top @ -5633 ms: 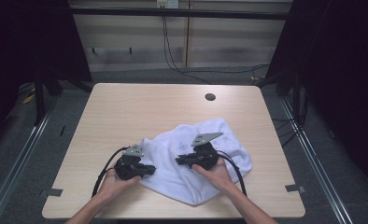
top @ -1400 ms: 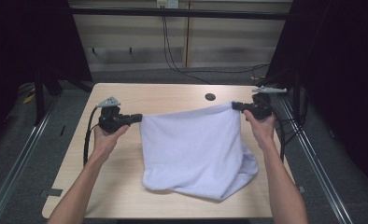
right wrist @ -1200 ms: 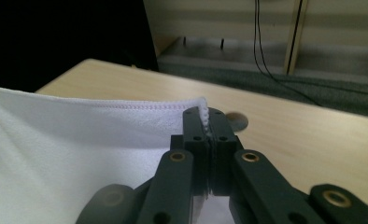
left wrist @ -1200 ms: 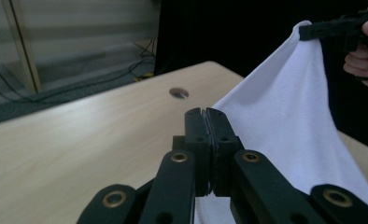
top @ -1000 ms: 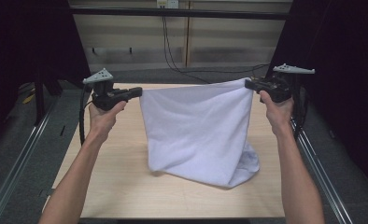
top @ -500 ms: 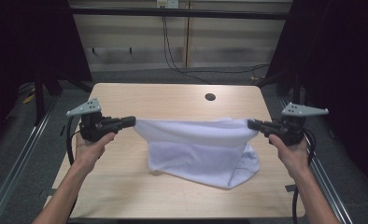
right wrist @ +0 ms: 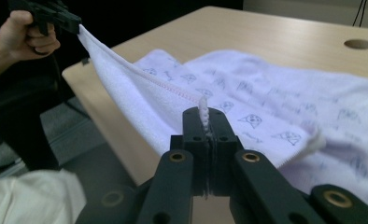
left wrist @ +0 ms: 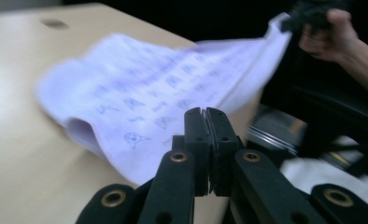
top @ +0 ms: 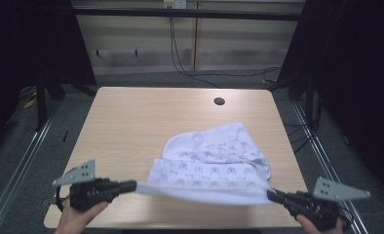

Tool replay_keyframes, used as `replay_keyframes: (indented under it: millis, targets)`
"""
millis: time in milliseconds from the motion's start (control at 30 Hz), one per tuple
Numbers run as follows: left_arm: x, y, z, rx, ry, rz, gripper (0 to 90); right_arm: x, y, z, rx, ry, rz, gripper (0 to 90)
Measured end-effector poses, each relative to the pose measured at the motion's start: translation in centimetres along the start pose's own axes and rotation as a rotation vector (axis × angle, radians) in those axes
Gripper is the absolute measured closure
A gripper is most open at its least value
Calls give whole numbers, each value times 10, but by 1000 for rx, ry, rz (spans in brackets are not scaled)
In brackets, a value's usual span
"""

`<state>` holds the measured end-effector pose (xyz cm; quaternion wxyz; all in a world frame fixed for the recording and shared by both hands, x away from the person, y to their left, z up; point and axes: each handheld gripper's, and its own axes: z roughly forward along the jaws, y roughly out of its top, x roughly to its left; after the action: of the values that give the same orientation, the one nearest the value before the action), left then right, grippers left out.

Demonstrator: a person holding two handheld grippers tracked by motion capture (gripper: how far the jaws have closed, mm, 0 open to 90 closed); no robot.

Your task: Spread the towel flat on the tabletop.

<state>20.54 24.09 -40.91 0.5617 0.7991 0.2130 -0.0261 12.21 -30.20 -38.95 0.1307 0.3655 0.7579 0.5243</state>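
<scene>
A pale wooden worktop [top: 131, 126] spreads across the high view, its rounded corners ringed by a dark metal frame and grey floor. Near its far edge a small round cable hole [top: 219, 101] is cut into the surface.

Across the near right half of the worktop lies a white towel [top: 214, 161], printed with rows of small blue animal-face and bone-like figures; no brand, label or legible writing can be made out on it. Its far part rests folded over on the wood, while its near hem is stretched taut in the air, just at the front edge of the worktop, between two hand-held tools.

At the lower left, the left claw [top: 131, 185] is clamped tight on one corner of the towel, gripped by the person's left hand [top: 78, 217]; in the left gripper view its two black jaws stand pressed together with the cloth running away from them. At the lower right, just off the worktop's corner, the right claw [top: 272, 195] is likewise closed hard on the opposite corner; the right gripper view shows a tuft of the hem [right wrist: 203, 112] pinched and sticking up between its jaws. A grey three-cornered plate [top: 340, 190] sits atop that tool.
</scene>
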Motion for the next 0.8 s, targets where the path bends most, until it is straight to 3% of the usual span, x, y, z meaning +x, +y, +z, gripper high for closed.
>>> replay_keyframes:
  millis: [33,67,133,167,200,233,300,333,367,400,433,567,600,633,700,767,800]
  targets:
    - [-6,-5,-1,7,-5,-6,887,7,-5,-5,10,-4,5,886]
    - [-15,-11,-2,10,-42,-12,887,12,-9,-9,18,-1,5,885]
    - [-27,-18,-3,31,-58,2,883,34,-19,-24,42,-33,3,883]
    - [-33,-21,-5,26,-74,1,883,34,-19,-24,42,-33,3,883]
    - [-37,-23,-8,25,-89,7,871,48,-24,-35,50,-45,9,836]
    - [-37,-23,-8,25,-89,7,833,48,-24,-35,50,-45,9,836]
    - [-32,-22,-9,21,-83,2,795,51,-25,-40,50,-62,6,728]
    - [-28,-21,-10,14,-75,-2,799,49,-24,-40,42,-66,10,725]
    - [-21,-20,-9,5,-65,-12,796,44,-24,-40,34,-67,25,718]
    - [-12,-19,-6,-2,-63,-31,782,29,-23,-31,24,-80,36,699]
    - [-5,-19,-2,2,-54,-33,782,29,-23,-31,24,-80,36,699]
    - [37,-16,34,91,-7,-77,786,-4,-26,11,85,-80,38,665]
    - [45,-16,42,104,-5,-87,808,-22,-25,40,128,-76,31,658]
    - [57,-14,57,142,0,-99,822,-32,-23,58,157,-62,25,652]
    - [70,-12,77,201,39,-78,837,-36,-21,69,185,-63,16,638]
    - [85,-9,97,233,44,-88,858,-46,-14,94,238,-74,-9,623]
    - [96,-7,114,256,49,-94,860,-55,-9,115,255,-55,-3,608]
